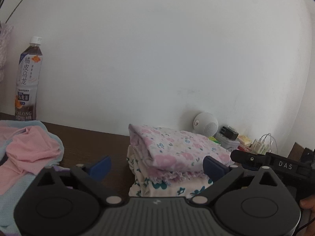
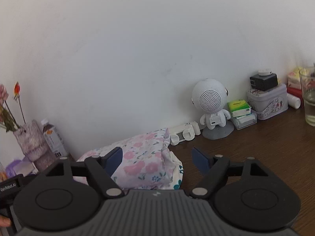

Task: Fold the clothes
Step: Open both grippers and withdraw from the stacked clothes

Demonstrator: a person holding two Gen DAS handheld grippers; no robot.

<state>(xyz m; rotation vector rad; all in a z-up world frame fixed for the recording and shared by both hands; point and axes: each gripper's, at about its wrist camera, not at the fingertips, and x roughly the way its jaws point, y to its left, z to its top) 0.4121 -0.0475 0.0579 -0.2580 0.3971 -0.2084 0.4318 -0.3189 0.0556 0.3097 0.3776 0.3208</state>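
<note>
Both my left gripper (image 1: 157, 166) and right gripper (image 2: 157, 158) gape wide, empty. Folded floral stack (image 1: 173, 153) sits on the table (image 1: 94, 139); unfolded pink garment (image 1: 31, 149) left: soft, light, floppy; I'd pinch its edges.

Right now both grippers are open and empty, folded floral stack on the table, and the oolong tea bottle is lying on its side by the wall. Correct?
Not quite. The oolong tea bottle stands upright by the wall, as the left wrist view shows. The rest holds: left gripper and right gripper open and empty, folded floral stack on the table.
</note>
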